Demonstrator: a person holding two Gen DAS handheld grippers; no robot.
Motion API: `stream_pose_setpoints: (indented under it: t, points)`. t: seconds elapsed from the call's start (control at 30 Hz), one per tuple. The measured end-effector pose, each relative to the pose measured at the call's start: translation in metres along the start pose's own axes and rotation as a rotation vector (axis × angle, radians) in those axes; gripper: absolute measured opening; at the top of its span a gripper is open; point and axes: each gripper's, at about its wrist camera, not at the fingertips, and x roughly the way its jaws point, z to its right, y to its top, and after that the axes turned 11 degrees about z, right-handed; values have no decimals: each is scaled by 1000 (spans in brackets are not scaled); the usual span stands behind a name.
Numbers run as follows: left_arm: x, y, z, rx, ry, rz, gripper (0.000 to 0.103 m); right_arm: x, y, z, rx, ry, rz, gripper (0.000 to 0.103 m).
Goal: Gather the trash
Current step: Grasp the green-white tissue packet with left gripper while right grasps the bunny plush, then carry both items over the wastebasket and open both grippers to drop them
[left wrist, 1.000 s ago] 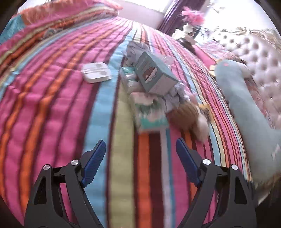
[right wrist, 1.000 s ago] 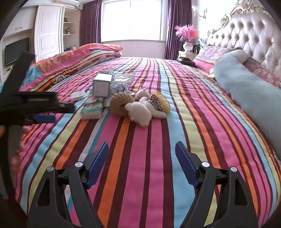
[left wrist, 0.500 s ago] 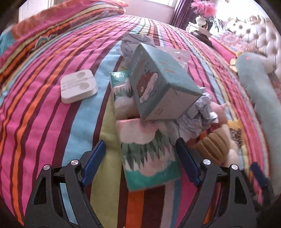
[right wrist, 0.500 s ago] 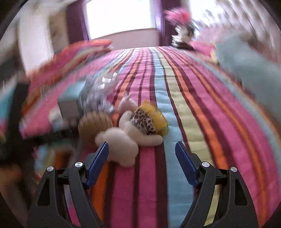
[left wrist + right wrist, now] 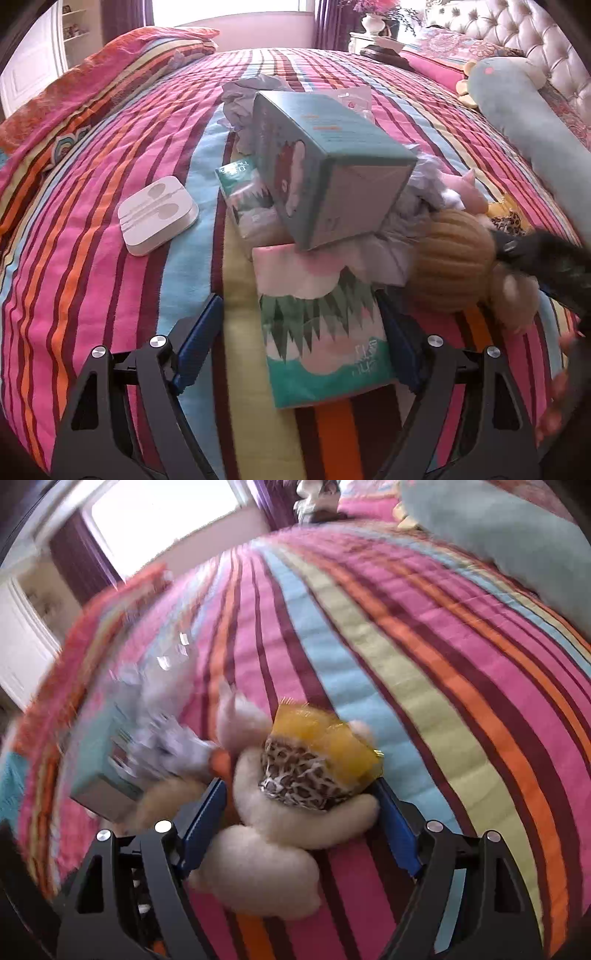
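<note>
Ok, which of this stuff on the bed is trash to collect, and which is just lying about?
Likely trash:
crumpled paper
teal box
tissue packs

Lying about:
earphone case
plush toy
long blue pillow

Right gripper (image 5: 301, 805) jaws wide apart, straddling plush toy (image 5: 280, 834) in leopard-print and yellow outfit on striped bedspread (image 5: 424, 672). Teal box (image 5: 99, 771) and crumpled paper (image 5: 166, 746) at 9 o'clock, blurred.
</note>
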Motion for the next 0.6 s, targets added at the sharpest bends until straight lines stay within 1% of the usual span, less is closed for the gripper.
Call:
stream_pose_setpoints:
  t: [0.03, 0.07, 0.1, 0.13, 0.17, 0.2, 0.23, 0.3, 0.4, 0.43, 0.5, 0.57, 0.6]
  points:
    - [0, 0, -1, 4, -5, -5, 75, 3, 1, -7, -78, -17, -6, 76]
    - [-1, 0, -3, 11, 0, -8, 64, 4, -1, -13, -153, -28, -17, 75]
    - [-4, -1, -7, 19, 10, -7, 57, 2, -4, -15, -194, -23, -14, 70]
    - [-6, -2, -10, 20, 12, -4, 50, -5, -8, -13, -203, 5, -4, 64]
    - [-8, -4, -15, 11, -20, -7, 49, -13, -12, -7, -192, 27, 1, 62]
    - [-10, -5, -19, 13, -40, -6, 49, -20, -16, -3, -181, 42, 11, 57]
    - [-16, -9, -24, 19, -45, -8, 49, -33, -21, 4, -176, 63, 33, 49]
    - [-25, -14, -31, 11, -61, 0, 48, -55, -29, 8, -185, 90, 73, 44]
    - [-52, -32, -47, -14, -101, 36, 48, -93, -40, 6, -246, 91, 155, 43]
    - [-66, -43, -55, -24, -118, 51, 48, -102, -42, 5, -259, 102, 170, 43]
    - [-83, -57, -64, -42, -127, 75, 48, -122, -50, 6, -276, 129, 207, 43]
    - [-107, -74, -73, -57, -158, 110, 48, -138, -57, 10, -272, 178, 233, 43]
    - [-117, -80, -75, -56, -159, 125, 48, -147, -63, 10, -277, 193, 245, 43]
